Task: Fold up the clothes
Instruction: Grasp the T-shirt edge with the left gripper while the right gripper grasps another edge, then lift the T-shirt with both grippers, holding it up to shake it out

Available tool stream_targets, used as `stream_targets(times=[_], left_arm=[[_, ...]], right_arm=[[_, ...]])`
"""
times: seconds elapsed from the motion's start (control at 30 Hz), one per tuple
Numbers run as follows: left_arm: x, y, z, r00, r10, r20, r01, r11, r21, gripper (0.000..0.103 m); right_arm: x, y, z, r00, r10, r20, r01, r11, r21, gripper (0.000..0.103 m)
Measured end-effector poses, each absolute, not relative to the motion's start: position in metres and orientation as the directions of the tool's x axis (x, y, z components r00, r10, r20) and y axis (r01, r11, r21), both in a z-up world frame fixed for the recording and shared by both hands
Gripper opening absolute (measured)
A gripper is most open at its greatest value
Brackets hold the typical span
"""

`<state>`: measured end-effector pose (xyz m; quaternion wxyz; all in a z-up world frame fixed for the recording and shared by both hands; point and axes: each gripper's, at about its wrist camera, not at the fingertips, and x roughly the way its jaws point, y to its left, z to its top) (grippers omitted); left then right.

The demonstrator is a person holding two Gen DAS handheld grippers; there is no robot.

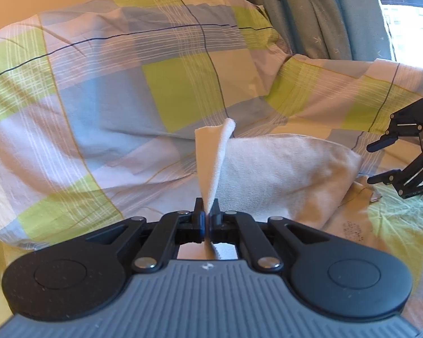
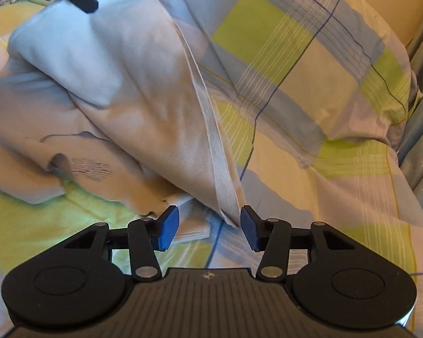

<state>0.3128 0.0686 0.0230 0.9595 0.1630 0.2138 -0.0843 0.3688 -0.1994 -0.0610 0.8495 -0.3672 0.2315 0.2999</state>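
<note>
Left claw [image 1: 207,219] pinches the white garment's [image 1: 282,169] edge; right claw [image 2: 209,229] gapes, apparently free.

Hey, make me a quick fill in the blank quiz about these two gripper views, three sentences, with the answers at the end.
1. The left gripper is ____ on an edge of the white garment.
2. The right gripper has its blue pads ____, with nothing pinched between them.
3. The checked pillow lies ____ the white garment in the left wrist view.

Missing words: shut; apart; behind

print on shirt [image 2: 91,169] too blurred to read, right hand-held gripper [image 1: 380,160] cut by frame edge, pillow [image 1: 127,84] cropped left
</note>
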Motion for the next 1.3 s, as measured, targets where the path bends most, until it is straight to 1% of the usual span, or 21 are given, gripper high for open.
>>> stream_targets(times=[0.13, 0.3, 0.4, 0.57, 0.6, 0.63, 0.67, 0.7, 0.73, 0.77, 0.9, 1.07, 1.2, 1.3], left_arm=[[0.312, 0.076, 0.023, 0.899, -0.090, -0.429, 0.223, 0.937, 0.270, 0.001], [0.307, 0.076, 0.027, 0.908, -0.109, -0.404, 0.233, 0.934, 0.272, 0.001], [0.301, 0.075, 0.030, 0.912, -0.123, -0.393, 0.241, 0.933, 0.269, 0.001], [0.287, 0.072, 0.026, 0.910, -0.133, -0.393, 0.251, 0.930, 0.268, 0.001], [0.284, 0.072, 0.024, 0.910, -0.130, -0.394, 0.251, 0.929, 0.271, 0.001], [0.283, 0.071, 0.022, 0.910, -0.128, -0.395, 0.249, 0.930, 0.271, 0.001], [0.281, 0.071, 0.021, 0.910, -0.125, -0.395, 0.245, 0.931, 0.271, 0.001], [0.280, 0.072, 0.021, 0.912, -0.119, -0.393, 0.239, 0.932, 0.272, 0.001], [0.279, 0.072, 0.021, 0.914, -0.111, -0.390, 0.230, 0.934, 0.273, 0.001], [0.277, 0.073, 0.022, 0.917, -0.103, -0.386, 0.220, 0.936, 0.274, 0.001], [0.265, 0.078, 0.037, 0.932, -0.075, -0.354, 0.175, 0.950, 0.258, 0.001], [0.229, 0.084, 0.070, 0.954, -0.059, -0.293, 0.126, 0.968, 0.215, 0.001], [0.189, 0.084, 0.105, 0.970, -0.060, -0.234, 0.109, 0.974, 0.199, 0.001], [0.157, 0.081, 0.135, 0.983, -0.070, -0.170, 0.102, 0.977, 0.186, 0.001]], right_arm=[[0.387, -0.198, -0.075, 0.730, 0.317, -0.605, -0.673, 0.487, -0.557, 0.049], [0.407, -0.193, -0.077, 0.756, 0.324, -0.569, -0.652, 0.455, -0.607, 0.049], [0.420, -0.190, -0.086, 0.747, 0.313, -0.587, -0.664, 0.398, -0.633, 0.049], [0.433, -0.193, -0.094, 0.714, 0.325, -0.621, -0.700, 0.374, -0.609, 0.047], [0.434, -0.194, -0.094, 0.708, 0.331, -0.624, -0.705, 0.370, -0.604, 0.045], [0.435, -0.194, -0.094, 0.702, 0.335, -0.628, -0.711, 0.365, -0.600, 0.034], [0.434, -0.194, -0.093, 0.698, 0.336, -0.632, -0.715, 0.364, -0.597, 0.029], [0.433, -0.193, -0.092, 0.696, 0.335, -0.636, -0.718, 0.364, -0.594, 0.014], [0.431, -0.193, -0.091, 0.693, 0.333, -0.639, -0.720, 0.364, -0.590, 0.000], [0.428, -0.193, -0.090, 0.697, 0.333, -0.635, -0.716, 0.366, -0.594, 0.000], [0.403, -0.199, -0.074, 0.764, 0.320, -0.560, -0.645, 0.391, -0.657, 0.000], [0.353, -0.213, -0.033, 0.839, 0.310, -0.448, -0.543, 0.421, -0.726, 0.000], [0.304, -0.224, 0.016, 0.880, 0.304, -0.364, -0.471, 0.465, -0.749, 0.000], [0.261, -0.232, 0.063, 0.907, 0.307, -0.290, -0.411, 0.486, -0.771, 0.000]])
